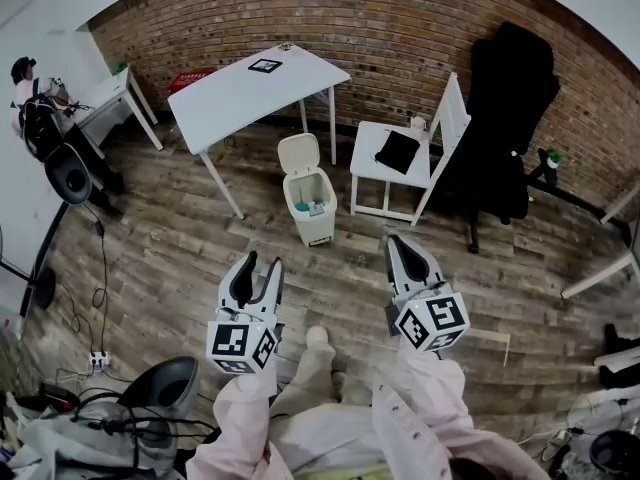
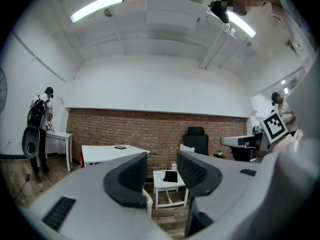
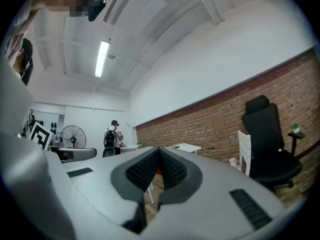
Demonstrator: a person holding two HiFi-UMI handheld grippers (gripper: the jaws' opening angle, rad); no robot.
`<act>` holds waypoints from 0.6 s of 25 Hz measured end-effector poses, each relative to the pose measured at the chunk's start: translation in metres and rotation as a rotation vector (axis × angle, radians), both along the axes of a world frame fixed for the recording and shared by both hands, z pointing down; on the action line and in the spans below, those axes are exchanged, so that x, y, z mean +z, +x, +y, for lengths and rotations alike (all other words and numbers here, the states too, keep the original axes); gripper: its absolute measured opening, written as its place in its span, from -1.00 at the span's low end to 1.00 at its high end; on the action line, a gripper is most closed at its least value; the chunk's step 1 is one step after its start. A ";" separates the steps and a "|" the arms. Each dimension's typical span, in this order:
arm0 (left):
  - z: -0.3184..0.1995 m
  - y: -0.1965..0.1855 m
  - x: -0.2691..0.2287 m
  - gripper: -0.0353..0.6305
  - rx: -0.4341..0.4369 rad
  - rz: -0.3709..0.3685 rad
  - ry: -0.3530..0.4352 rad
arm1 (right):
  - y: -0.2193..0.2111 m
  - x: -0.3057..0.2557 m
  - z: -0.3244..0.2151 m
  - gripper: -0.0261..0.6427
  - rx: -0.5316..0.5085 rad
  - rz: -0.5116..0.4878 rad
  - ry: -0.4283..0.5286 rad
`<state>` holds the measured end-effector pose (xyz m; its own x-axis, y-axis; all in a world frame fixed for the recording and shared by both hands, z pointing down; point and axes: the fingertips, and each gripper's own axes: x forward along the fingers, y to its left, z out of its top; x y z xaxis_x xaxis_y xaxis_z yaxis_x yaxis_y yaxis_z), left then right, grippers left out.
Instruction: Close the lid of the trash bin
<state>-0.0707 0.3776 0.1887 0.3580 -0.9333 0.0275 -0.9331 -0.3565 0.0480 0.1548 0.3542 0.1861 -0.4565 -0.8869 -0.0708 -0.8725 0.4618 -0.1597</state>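
A small white trash bin (image 1: 312,208) stands on the wooden floor in front of the white table, its lid (image 1: 299,154) tipped up and back, with some rubbish inside. Both grippers hang level over the floor, well short of the bin. My left gripper (image 1: 263,263) is open with nothing between its jaws; in the left gripper view (image 2: 162,171) a white chair shows through the gap. My right gripper (image 1: 397,240) is shut and empty, to the right of the bin; its pads meet in the right gripper view (image 3: 159,159).
A white table (image 1: 255,83) stands behind the bin. A white chair (image 1: 400,168) carrying a black item (image 1: 397,151) is right of the bin, with a black office chair (image 1: 510,108) beyond. A person (image 1: 30,98) stands at far left. Cables and a power strip (image 1: 97,358) lie lower left.
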 end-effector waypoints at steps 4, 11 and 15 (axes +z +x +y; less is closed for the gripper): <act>-0.011 0.003 0.006 -0.29 0.003 0.010 -0.011 | 0.002 0.004 -0.010 -0.91 0.000 -0.002 -0.005; -0.050 -0.001 0.019 -0.21 0.004 0.017 -0.040 | -0.004 0.011 -0.051 -0.91 -0.001 0.005 -0.016; -0.081 -0.015 0.025 -0.21 -0.011 0.028 -0.052 | -0.015 0.019 -0.084 -0.91 -0.008 0.007 -0.033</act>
